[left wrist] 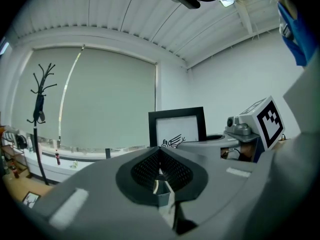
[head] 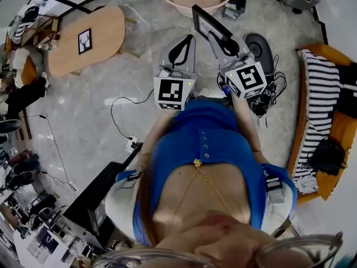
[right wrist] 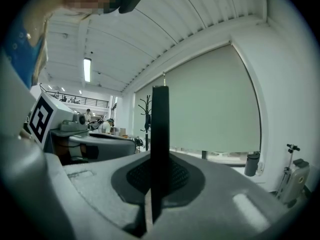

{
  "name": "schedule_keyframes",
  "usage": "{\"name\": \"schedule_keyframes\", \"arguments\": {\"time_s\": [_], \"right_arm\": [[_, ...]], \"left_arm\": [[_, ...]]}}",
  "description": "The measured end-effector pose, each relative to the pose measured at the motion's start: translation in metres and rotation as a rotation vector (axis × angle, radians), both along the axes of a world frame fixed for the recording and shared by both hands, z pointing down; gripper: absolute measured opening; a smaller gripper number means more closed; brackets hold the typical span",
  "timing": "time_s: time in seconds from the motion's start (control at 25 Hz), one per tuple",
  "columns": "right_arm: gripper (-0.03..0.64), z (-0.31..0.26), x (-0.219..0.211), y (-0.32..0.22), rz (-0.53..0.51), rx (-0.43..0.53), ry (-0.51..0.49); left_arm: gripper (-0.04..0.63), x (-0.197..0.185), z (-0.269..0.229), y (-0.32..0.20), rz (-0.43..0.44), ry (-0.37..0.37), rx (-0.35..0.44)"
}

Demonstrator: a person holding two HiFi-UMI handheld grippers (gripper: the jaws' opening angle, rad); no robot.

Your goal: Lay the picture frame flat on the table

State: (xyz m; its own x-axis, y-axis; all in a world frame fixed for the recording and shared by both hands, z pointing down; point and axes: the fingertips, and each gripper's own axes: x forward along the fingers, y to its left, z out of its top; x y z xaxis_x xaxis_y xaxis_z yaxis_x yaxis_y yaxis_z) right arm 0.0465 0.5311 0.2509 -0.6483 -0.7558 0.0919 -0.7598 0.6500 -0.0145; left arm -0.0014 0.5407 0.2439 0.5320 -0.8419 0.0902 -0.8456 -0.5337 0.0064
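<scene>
we hold picture frame [right wrist: 160,129] clamped by its edge in right hand-held gripper [right wrist: 159,176] | left hand-held gripper [left wrist: 161,173] closed, empty | plan: rest one edge on table [head: 109,29] first, then tip flat

Frame [head: 207,22]: gripped on edge in the right tongs [head: 216,37], in front of the person, over the floor [head: 100,127].
Left tongs [head: 187,40]: just left of the right tongs, apart from the frame.
Table [head: 109,27]: well left of both tongs.
Second frame [head: 85,41]: flat on the table, near its middle.
Tub [head: 166,3]: on the floor, beyond the frame.
Couch [head: 343,133]: far right.
Blanket [head: 321,105]: on the couch.
Bag [head: 328,154]: on the blanket's near end.
</scene>
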Motion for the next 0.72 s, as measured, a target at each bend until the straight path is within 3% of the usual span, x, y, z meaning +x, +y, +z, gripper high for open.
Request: {"name": "schedule_keyframes", "arguments": {"time_s": [0.72], "right_arm": [[0.005, 0.005, -0.074, -0.147, 0.072, -0.039, -0.006]], "left_arm": [[0.0, -0.079, 0.009, -0.154, 0.105, 0.023, -0.016]]}}
